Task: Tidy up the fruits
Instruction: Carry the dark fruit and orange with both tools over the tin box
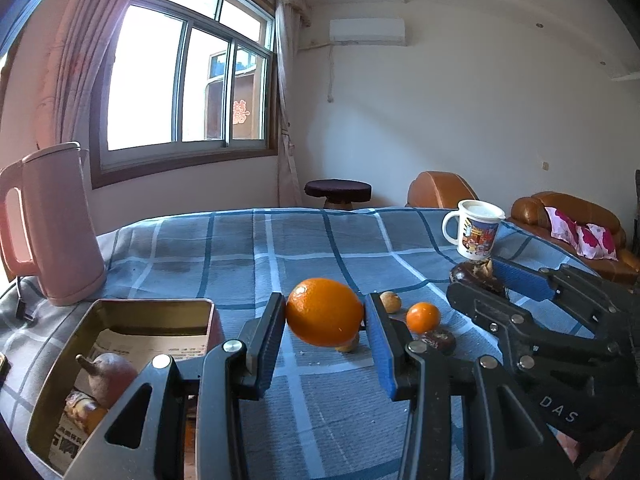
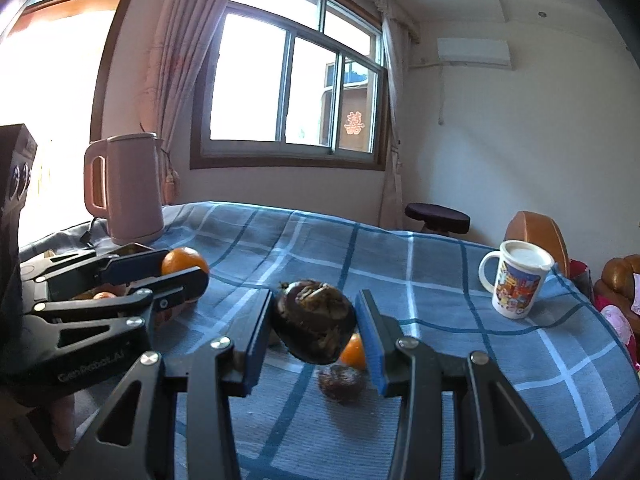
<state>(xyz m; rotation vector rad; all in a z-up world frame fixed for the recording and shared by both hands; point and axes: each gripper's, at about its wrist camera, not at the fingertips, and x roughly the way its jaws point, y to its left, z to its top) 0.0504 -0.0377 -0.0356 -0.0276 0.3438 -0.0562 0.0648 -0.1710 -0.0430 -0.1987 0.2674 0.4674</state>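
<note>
While the left gripper (image 1: 325,322) squeezes a big orange (image 1: 324,312) up off the desk (image 1: 240,248), a tin (image 1: 80,360) sits just to its left with a pear (image 1: 110,376) inside. Past its right finger lie a small orange (image 1: 423,317) and a little brown ball (image 1: 390,302). Farther right is the right gripper (image 1: 496,276), and behind it a mug (image 1: 476,234).

From the right wrist, the right gripper (image 2: 314,326) pinches a dark fruit (image 2: 314,326) in the air. Under it lie an orange (image 2: 354,352) and a brown fruit (image 2: 342,382). The left gripper (image 2: 182,270) is off to the left, near a pink kettle (image 2: 130,188).
</note>
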